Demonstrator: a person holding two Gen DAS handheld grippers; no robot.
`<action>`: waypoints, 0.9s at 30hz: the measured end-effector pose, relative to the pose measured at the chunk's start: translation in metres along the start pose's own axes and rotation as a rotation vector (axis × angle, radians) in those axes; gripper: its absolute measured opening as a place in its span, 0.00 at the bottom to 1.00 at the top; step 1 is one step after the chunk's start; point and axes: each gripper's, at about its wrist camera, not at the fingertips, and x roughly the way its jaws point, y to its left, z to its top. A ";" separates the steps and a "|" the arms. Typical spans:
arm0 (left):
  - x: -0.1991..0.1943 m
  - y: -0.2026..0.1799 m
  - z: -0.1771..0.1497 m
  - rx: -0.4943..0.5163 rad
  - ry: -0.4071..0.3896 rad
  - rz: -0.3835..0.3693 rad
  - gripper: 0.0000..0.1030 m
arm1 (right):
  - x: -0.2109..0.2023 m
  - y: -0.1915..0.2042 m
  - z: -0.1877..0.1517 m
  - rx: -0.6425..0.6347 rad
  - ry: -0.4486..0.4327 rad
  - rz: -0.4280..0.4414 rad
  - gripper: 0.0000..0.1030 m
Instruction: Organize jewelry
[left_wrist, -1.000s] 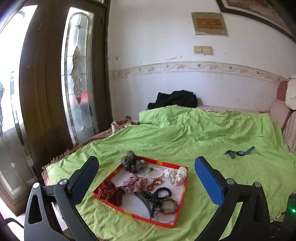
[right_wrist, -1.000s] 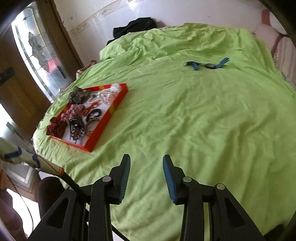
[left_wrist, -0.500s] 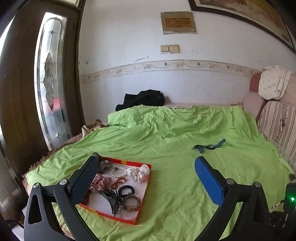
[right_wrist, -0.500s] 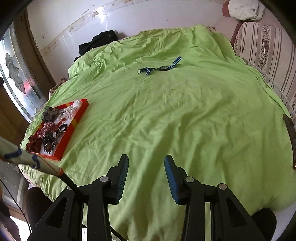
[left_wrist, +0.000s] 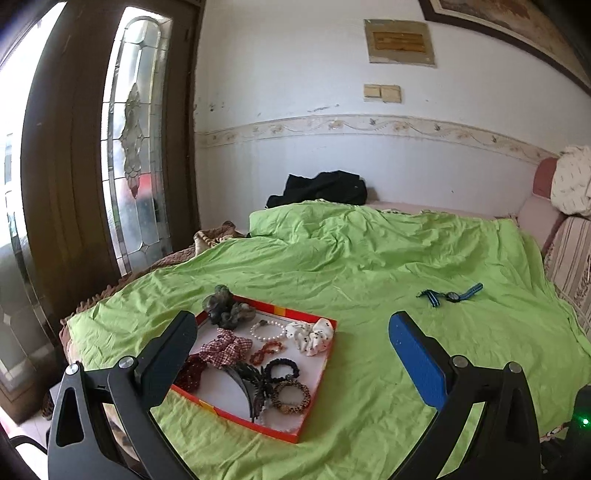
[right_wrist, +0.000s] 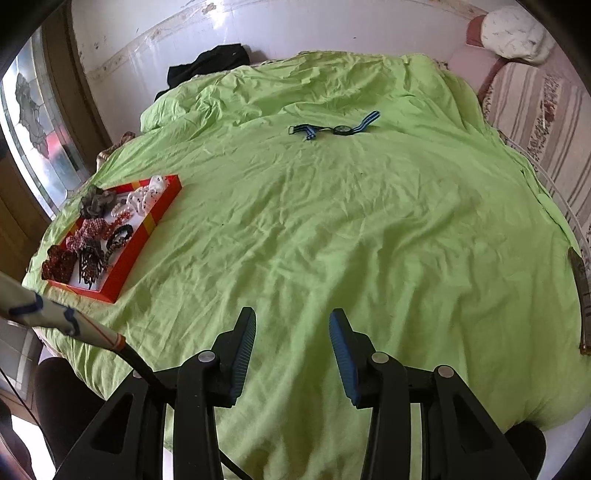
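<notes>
A red tray (left_wrist: 317, 373) sits near the bed's left edge, on the green sheet (right_wrist: 332, 221), already holding scrunchies, bead bracelets and a dark hair claw. The one loose piece is a watch (right_wrist: 341, 129) with a blue striped strap, lying flat toward the far side of the bed, well apart from the tray.

The left gripper (left_wrist: 291, 347) has its fingers spread wide with nothing between them; it hangs over the near left corner with the tray framed in its gap. The right gripper (right_wrist: 291, 343) is partly parted and also empty, tilted down at bare sheet near the bed's near edge, the watch straight ahead but still far.

The step in hand looks like reaching for the watch. To do it well, the right gripper should travel across to the far side, widen its fingers, and come down over the watch case or a strap section running across the gap. The strap is thin and lies flush on soft cloth, so the fingers should press lightly into the sheet and avoid pinching a fold along with it.

Against the earlier frame, the right view has swung away from the tray toward the middle of the bed, bringing the watch to centre, and its fingers stand slightly wider. The left view again frames the tray closely.
</notes>
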 end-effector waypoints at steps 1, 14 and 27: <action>0.000 0.003 -0.001 -0.003 -0.003 0.000 1.00 | 0.001 0.004 0.001 -0.012 0.003 0.000 0.44; 0.016 0.065 -0.016 0.017 0.109 0.138 1.00 | 0.026 0.084 0.025 -0.097 0.057 0.081 0.57; 0.046 0.079 -0.045 -0.043 0.306 0.115 1.00 | 0.031 0.107 0.011 -0.181 0.083 0.044 0.58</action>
